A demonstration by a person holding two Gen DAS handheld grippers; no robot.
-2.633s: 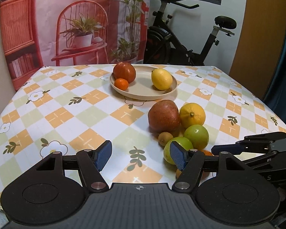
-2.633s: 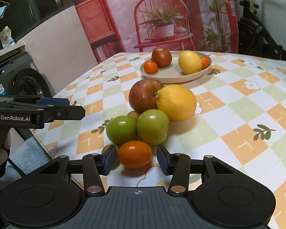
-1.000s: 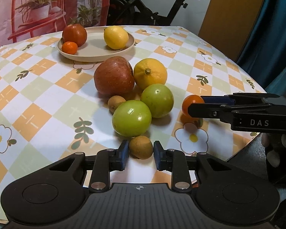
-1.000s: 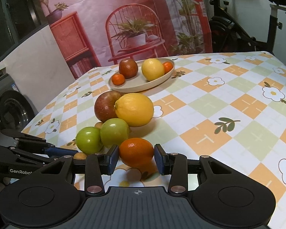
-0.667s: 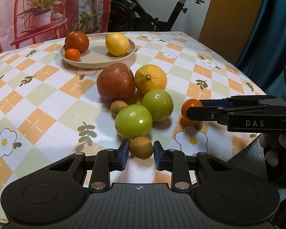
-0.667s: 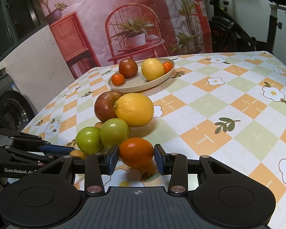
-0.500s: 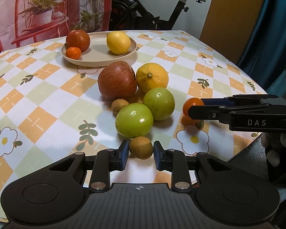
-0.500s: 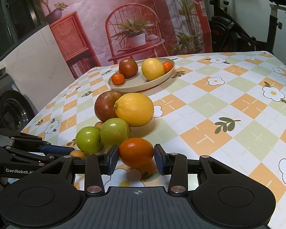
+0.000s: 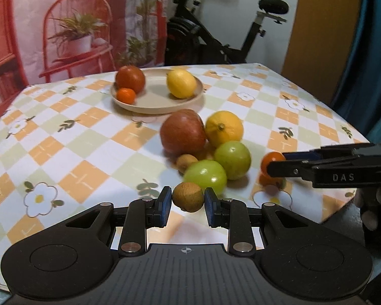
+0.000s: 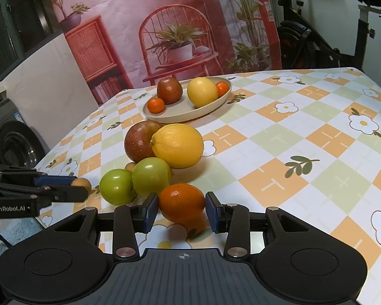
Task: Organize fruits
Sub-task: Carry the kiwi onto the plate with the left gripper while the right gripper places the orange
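My left gripper [image 9: 186, 203] is shut on a small brown kiwi [image 9: 188, 196] and holds it lifted above the table near its front edge. My right gripper [image 10: 181, 209] is shut on an orange [image 10: 181, 202], lifted slightly. It shows at the right of the left wrist view [image 9: 271, 161]. A red apple [image 9: 183, 134], a yellow lemon [image 9: 224, 128], two green fruits [image 9: 205, 175] [image 9: 232, 156] and a second small kiwi [image 9: 186, 162] lie bunched on the checked tablecloth. A beige plate [image 9: 157, 104] farther back holds an apple, a lemon and small oranges.
The table's right edge runs close to the fruit pile, with a blue curtain [image 9: 368, 50] beyond it. An exercise bike [image 9: 216, 43] and a pink printed backdrop [image 9: 63, 25] stand behind the table. A washing machine [image 10: 15, 147] is at the left.
My left gripper has lifted and tilted up with the kiwi in it, so the view now looks farther across the table. The right gripper with its orange has hardly moved.
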